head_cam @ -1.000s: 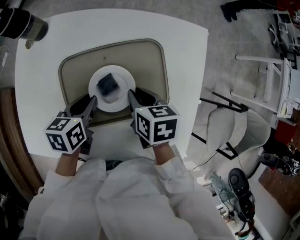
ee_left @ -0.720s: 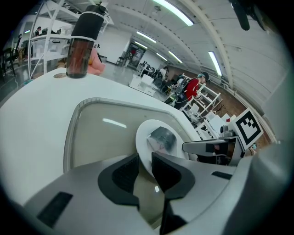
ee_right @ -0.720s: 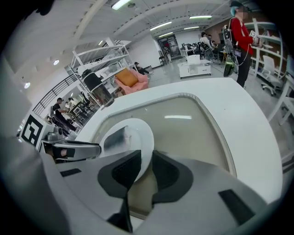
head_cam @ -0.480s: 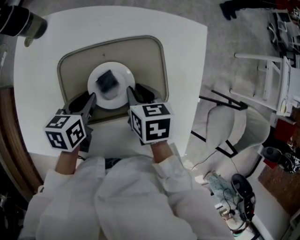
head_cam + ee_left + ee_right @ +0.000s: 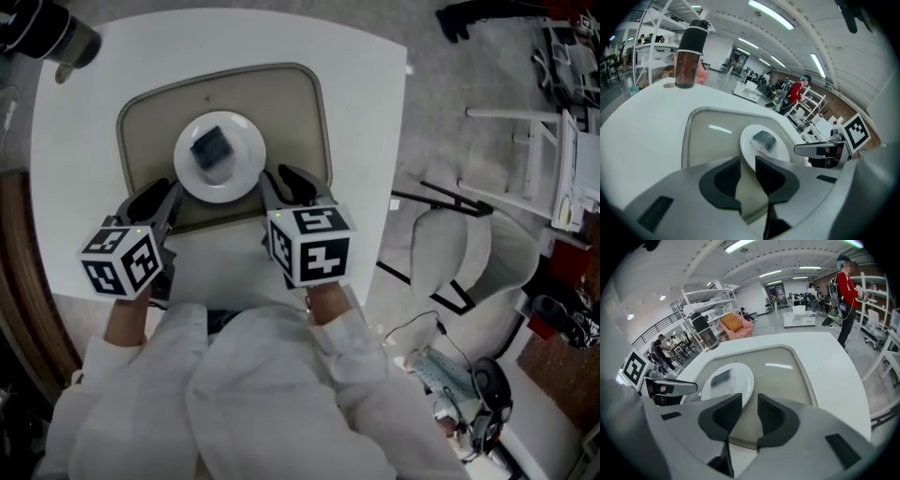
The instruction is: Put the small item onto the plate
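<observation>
A white plate (image 5: 242,169) lies on a beige tray (image 5: 281,103) on the white table, with the small dark item (image 5: 212,147) on its middle. My left gripper (image 5: 157,201) sits over the tray's near left corner, just short of the plate. The right gripper (image 5: 284,186) is at the plate's near right side, apart from it. Both have just been opening their jaws, and both are open with nothing between them. The left gripper view has the plate (image 5: 780,152) and item (image 5: 764,139) beyond the gripper (image 5: 747,161). In the right gripper view the plate (image 5: 740,380) and item (image 5: 722,378) lie left of the gripper (image 5: 749,403).
A dark bottle with a black cap (image 5: 47,37) stands at the table's far left corner, also in the left gripper view as the bottle (image 5: 689,56). The table's right edge drops to a floor with a white chair (image 5: 469,253). People stand far off in the room.
Both grippers have drawn back from the plate's sides toward me, and the right jaws stand wider. The plate and item rest on the tray as before.
</observation>
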{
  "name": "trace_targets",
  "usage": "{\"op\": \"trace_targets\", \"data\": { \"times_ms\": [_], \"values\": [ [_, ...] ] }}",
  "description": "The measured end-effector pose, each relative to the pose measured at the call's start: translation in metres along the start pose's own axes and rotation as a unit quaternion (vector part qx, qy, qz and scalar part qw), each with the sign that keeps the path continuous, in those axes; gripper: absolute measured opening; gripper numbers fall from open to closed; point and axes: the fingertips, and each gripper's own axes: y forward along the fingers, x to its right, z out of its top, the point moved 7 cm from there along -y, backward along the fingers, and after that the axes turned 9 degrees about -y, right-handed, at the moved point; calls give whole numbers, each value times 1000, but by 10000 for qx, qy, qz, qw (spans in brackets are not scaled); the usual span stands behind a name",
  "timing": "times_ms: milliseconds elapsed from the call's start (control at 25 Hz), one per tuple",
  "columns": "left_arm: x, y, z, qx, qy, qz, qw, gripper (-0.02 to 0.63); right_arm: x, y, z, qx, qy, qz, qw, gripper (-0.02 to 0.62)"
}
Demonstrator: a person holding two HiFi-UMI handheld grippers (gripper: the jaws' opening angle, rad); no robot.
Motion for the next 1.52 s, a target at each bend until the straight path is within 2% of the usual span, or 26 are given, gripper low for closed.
{"op": "trace_targets", "data": {
  "times_ms": [160, 600, 880, 1080, 1200, 1520],
  "values": [
    [14, -17, -9, 172, 60, -44, 9998, 80, -5, -21, -3, 232, -67, -7, 9997, 92],
    [67, -71, -58, 898, 177, -210, 9956, 80, -35, -100, -37, 1044, -317, 364, 9934, 83],
    [101, -108, -100, 1367, 380, -593, 9881, 77, -59, -148, -73, 1501, -517, 728, 9846, 40],
    [118, -134, -133, 1666, 481, -678, 9825, 62, -76, -173, -102, 1651, -650, 951, 9795, 28],
    [124, -147, -154, 1801, 513, -691, 9799, 31, -85, -186, -116, 1716, -714, 1038, 9771, 23],
    [140, -171, -210, 1890, 381, -713, 9787, 18, -104, -214, -153, 1782, -882, 1278, 9717, 15]
  ]
}}
